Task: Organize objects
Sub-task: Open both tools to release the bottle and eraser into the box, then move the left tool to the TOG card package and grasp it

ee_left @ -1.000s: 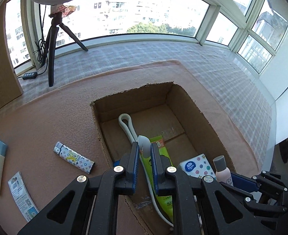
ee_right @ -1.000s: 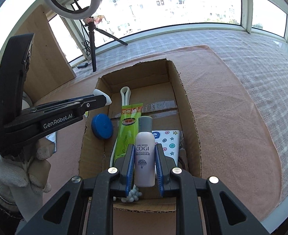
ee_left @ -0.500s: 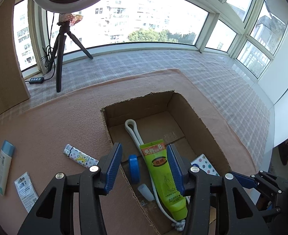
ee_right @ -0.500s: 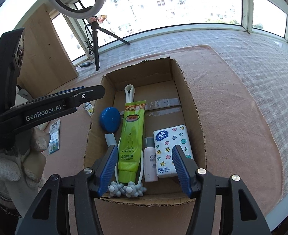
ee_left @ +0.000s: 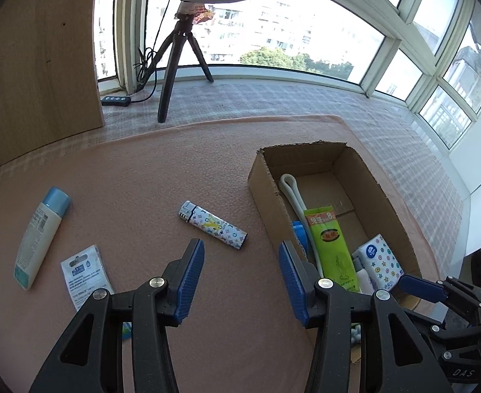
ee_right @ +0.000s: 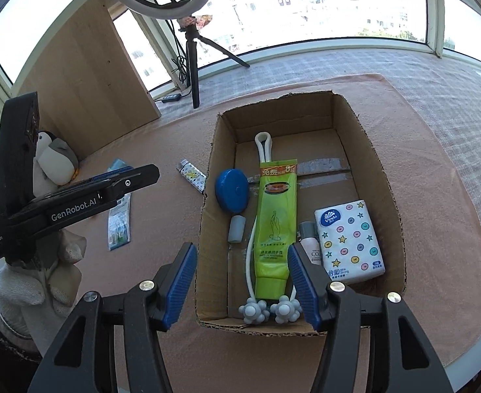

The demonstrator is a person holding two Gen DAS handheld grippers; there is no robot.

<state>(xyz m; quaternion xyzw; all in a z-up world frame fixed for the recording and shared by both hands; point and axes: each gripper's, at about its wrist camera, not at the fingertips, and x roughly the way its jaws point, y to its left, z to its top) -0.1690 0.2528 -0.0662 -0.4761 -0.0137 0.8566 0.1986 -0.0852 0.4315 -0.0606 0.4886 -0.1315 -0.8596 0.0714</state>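
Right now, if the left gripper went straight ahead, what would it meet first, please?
Probably the patterned lighter, lying on the mat just ahead of the open left gripper; depth is unclear.

**Far end of box open; near end crowded**

The box (ee_right: pixel 376 160) has bare floor at its far end. The near end is filled: a green tube (ee_right: pixel 274 219) down the middle over a white roller (ee_right: pixel 263 140), a blue disc (ee_right: pixel 232 193) and small cap (ee_right: pixel 236 228) against the left wall, tissues (ee_right: pixel 350 240) and a small bottle (ee_right: pixel 310 242) to the right. Left of the box, the table (ee_left: pixel 142 177) lies bare around a lighter (ee_left: pixel 212 224); a bottle (ee_left: pixel 39 235) and sachet (ee_left: pixel 84 270) lie further left.
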